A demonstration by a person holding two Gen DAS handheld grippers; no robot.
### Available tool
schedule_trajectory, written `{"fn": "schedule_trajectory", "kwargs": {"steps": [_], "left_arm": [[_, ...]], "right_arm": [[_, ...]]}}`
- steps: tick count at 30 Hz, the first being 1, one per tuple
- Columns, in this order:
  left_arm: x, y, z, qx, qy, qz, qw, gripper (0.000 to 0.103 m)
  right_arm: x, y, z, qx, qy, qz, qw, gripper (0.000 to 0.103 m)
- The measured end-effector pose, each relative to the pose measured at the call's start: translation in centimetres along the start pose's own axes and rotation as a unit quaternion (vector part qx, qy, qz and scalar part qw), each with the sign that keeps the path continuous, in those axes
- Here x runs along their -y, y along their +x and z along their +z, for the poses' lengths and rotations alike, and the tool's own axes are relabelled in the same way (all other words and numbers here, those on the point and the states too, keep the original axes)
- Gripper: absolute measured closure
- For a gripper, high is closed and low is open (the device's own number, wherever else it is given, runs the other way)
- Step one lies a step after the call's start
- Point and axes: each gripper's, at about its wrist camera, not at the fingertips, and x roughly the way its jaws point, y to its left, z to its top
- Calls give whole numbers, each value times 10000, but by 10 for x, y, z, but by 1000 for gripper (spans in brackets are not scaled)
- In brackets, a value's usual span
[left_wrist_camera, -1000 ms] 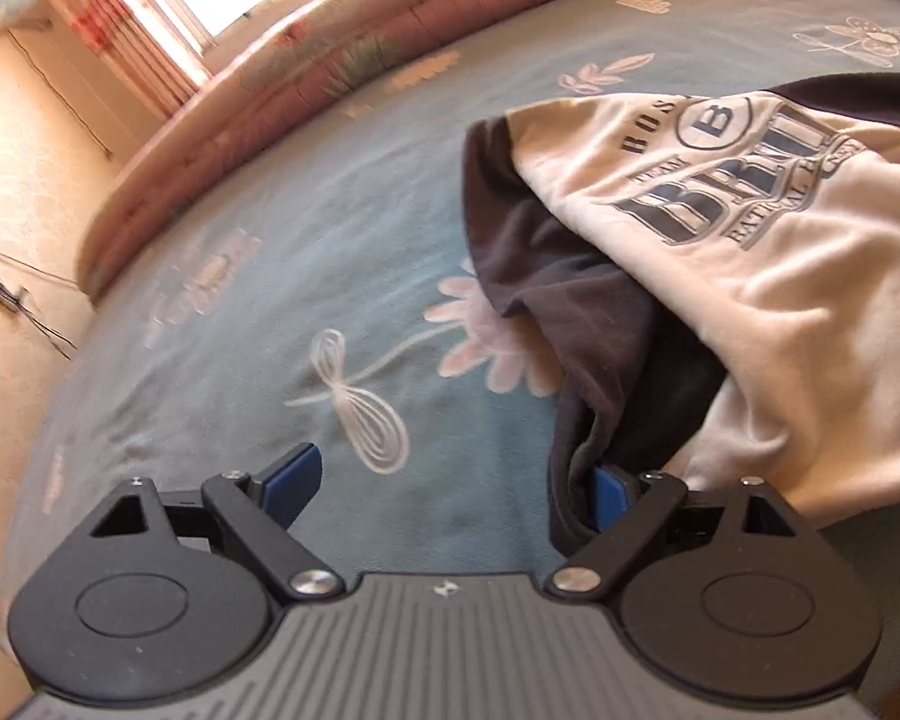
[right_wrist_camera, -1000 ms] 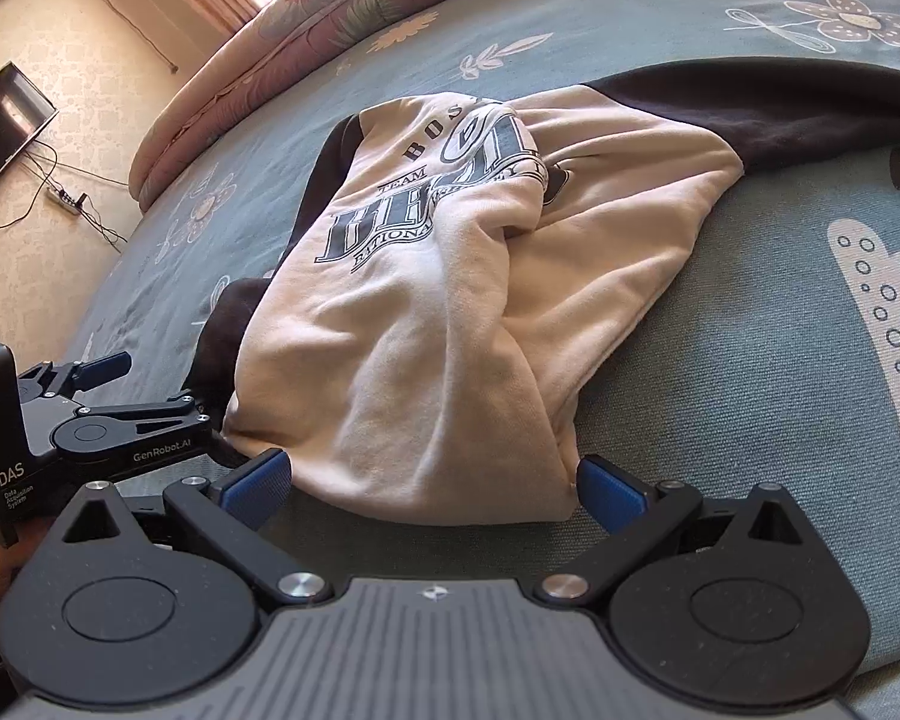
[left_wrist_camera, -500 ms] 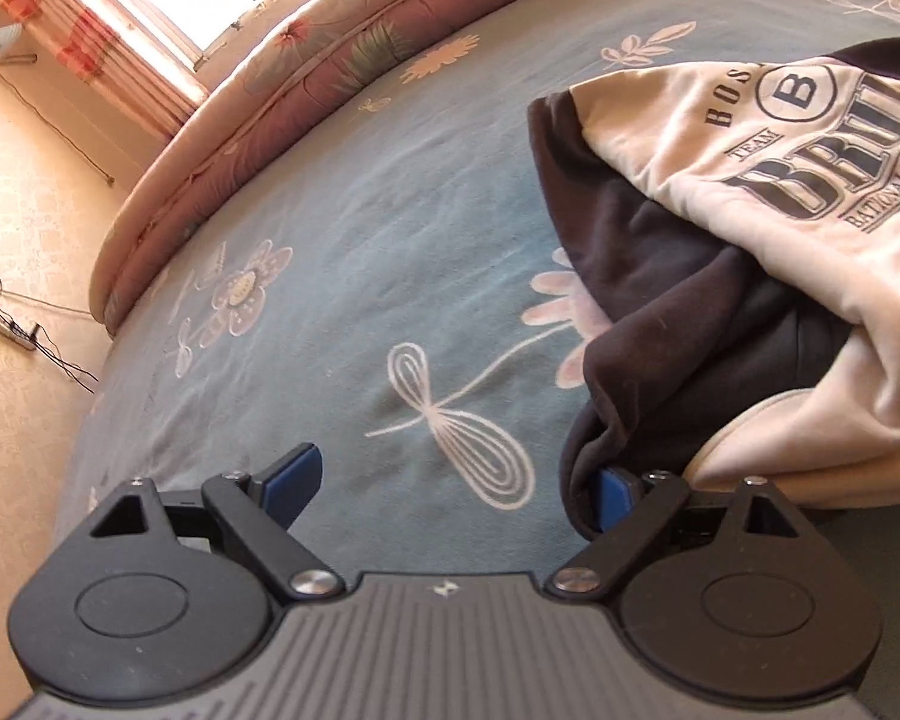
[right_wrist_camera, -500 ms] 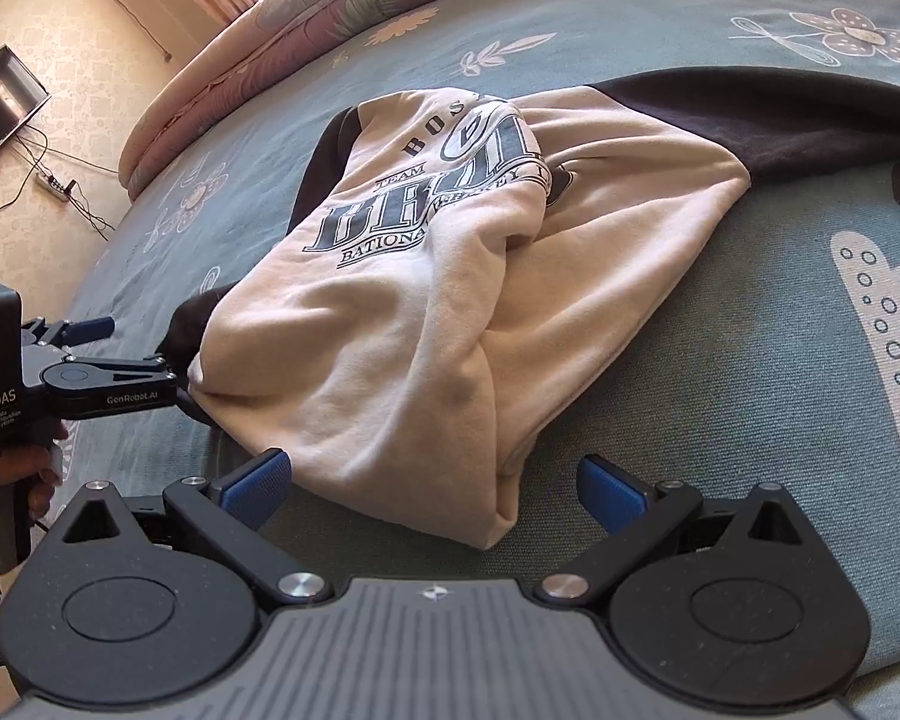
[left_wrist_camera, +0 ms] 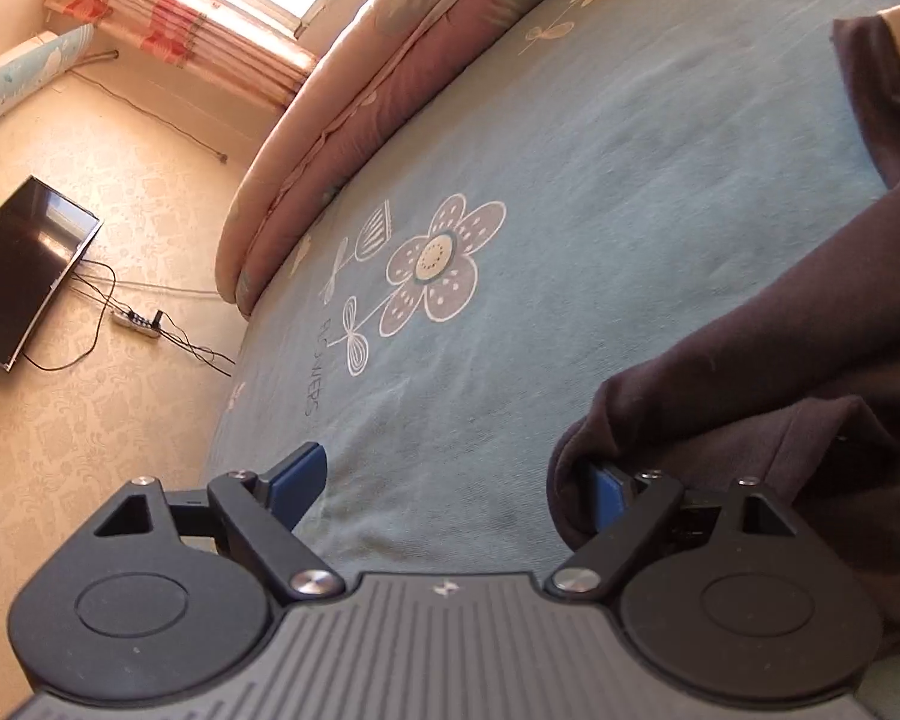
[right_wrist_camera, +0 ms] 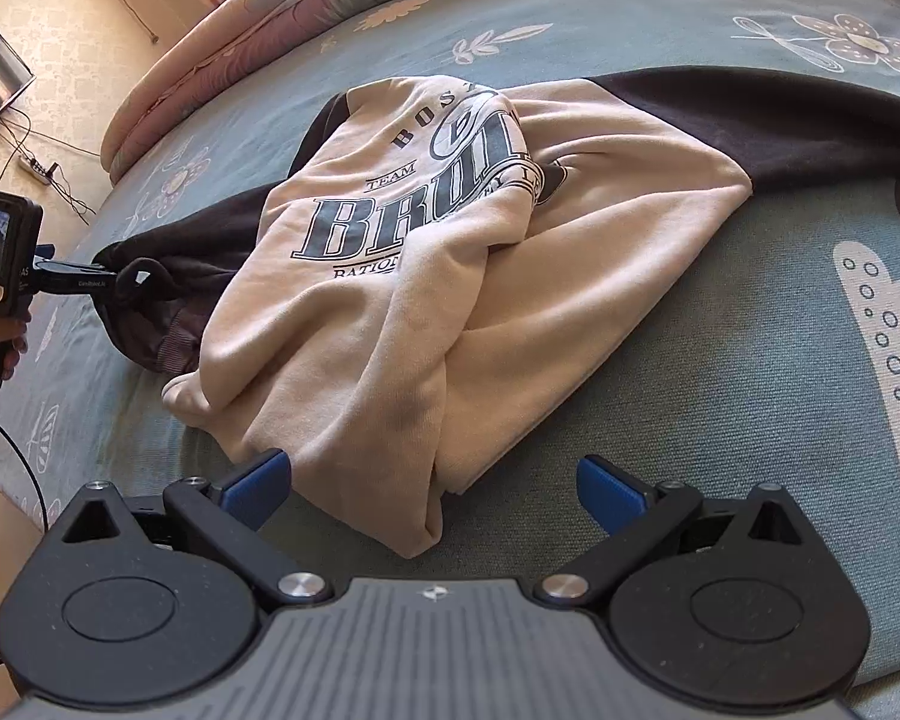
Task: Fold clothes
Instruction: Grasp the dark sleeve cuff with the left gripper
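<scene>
A cream sweatshirt [right_wrist_camera: 450, 324] with dark print and black sleeves lies crumpled on the blue flowered bedspread [right_wrist_camera: 720, 420]. Its left black sleeve [right_wrist_camera: 168, 294] stretches out to the left. In the left wrist view that sleeve [left_wrist_camera: 750, 384] hangs over my right finger [left_wrist_camera: 606, 489]. My left gripper [left_wrist_camera: 450, 480] has its jaws wide apart, with the cuff hooked on one finger; it also shows in the right wrist view [right_wrist_camera: 108, 285]. My right gripper [right_wrist_camera: 429, 486] is open and empty, its jaws on either side of the sweatshirt's near hem.
A pink quilt [left_wrist_camera: 354, 96] is rolled along the bed's far edge. The bed's left edge drops to the floor, where a dark screen [left_wrist_camera: 24, 282] and a power strip [left_wrist_camera: 135, 324] with cables lie. The other black sleeve [right_wrist_camera: 780, 120] runs off to the right.
My left gripper has moved left toward the bed's edge, dragging the black sleeve out from under the cream body. The sweatshirt has shifted left. My right gripper stays open at the hem.
</scene>
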Motion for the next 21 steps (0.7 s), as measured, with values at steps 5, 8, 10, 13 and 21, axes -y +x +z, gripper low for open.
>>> {"fn": "schedule_trajectory", "kwargs": {"steps": [5, 8, 10, 13, 21], "left_arm": [[-24, 44, 20, -179, -333, 311, 9988, 16], [-25, 65, 25, -334, -497, 413, 9974, 15], [-24, 72, 21, -533, -638, -110, 9965, 16], [-26, 76, 12, -759, -917, -886, 9889, 16], [-46, 4, -26, -373, -1204, -2136, 9688, 16]], "right_arm": [[-8, 7, 4, -79, -67, -108, 9999, 0], [-13, 9, 6, -110, -96, -170, 9997, 0], [-16, 9, 6, -137, -130, -189, 9996, 0], [-21, 5, 6, -140, -227, -200, 9994, 0], [-32, -2, 9, -70, -343, -144, 9993, 0]]}}
